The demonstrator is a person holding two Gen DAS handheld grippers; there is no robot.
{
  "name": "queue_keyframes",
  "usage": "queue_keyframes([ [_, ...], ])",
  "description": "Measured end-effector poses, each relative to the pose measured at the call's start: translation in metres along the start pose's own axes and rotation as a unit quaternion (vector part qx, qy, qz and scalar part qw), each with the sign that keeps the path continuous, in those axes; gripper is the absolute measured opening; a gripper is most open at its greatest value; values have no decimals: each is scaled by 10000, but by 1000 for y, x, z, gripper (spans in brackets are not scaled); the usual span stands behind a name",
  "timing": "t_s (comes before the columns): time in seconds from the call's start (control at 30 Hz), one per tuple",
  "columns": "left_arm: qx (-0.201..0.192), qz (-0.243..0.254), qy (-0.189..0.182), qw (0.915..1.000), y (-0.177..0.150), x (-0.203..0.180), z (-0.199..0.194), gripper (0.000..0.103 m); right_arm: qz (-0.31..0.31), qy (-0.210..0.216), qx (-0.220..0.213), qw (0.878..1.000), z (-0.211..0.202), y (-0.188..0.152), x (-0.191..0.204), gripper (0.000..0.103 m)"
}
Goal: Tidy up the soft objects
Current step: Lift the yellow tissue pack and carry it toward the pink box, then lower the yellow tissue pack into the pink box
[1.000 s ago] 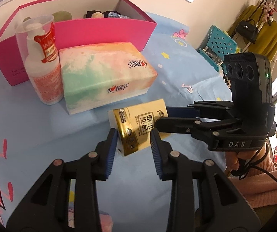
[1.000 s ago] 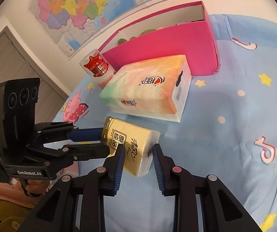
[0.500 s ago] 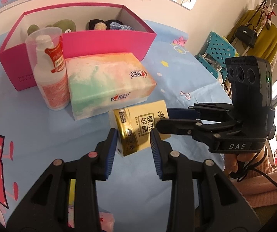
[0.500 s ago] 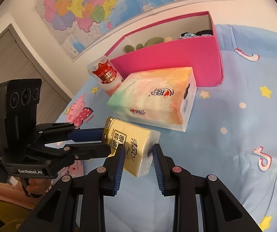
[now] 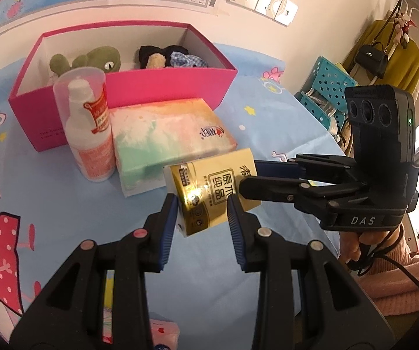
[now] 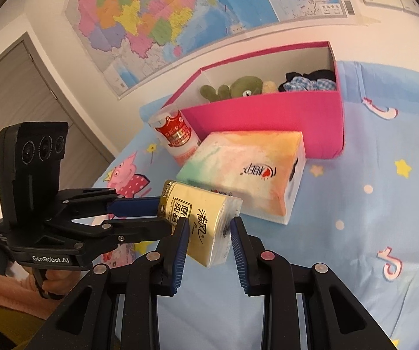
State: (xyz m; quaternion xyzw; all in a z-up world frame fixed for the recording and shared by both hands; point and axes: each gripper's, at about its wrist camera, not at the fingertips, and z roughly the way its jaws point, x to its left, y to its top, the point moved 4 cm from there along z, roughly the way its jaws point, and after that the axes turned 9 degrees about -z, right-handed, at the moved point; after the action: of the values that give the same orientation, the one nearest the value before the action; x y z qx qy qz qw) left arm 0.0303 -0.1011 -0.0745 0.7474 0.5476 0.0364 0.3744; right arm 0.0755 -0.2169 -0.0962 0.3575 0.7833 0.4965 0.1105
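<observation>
Gripping the yellow tissue pack [image 5: 212, 192] from both sides, left gripper [image 5: 202, 218] and right gripper [image 6: 208, 233] are pinching it, its long axis lying across the right jaws.

Box [image 5: 162, 87] at rear, toys [image 5: 92, 59] inside; bottle [image 5: 88, 128] and tissue pack [image 5: 168, 134] before it; small pack [image 5: 212, 192] nearest.

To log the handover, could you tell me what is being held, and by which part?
The tissue pack: the left gripper pinches its gold end, the right gripper the opposite end.
</observation>
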Motion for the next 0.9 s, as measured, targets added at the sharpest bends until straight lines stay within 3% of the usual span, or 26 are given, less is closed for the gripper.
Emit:
queue_keyframes([
  [0.9, -321, 71, 152, 9993, 17, -5, -9, 36, -300, -82, -337, 9989, -8, 31, 5, 29],
])
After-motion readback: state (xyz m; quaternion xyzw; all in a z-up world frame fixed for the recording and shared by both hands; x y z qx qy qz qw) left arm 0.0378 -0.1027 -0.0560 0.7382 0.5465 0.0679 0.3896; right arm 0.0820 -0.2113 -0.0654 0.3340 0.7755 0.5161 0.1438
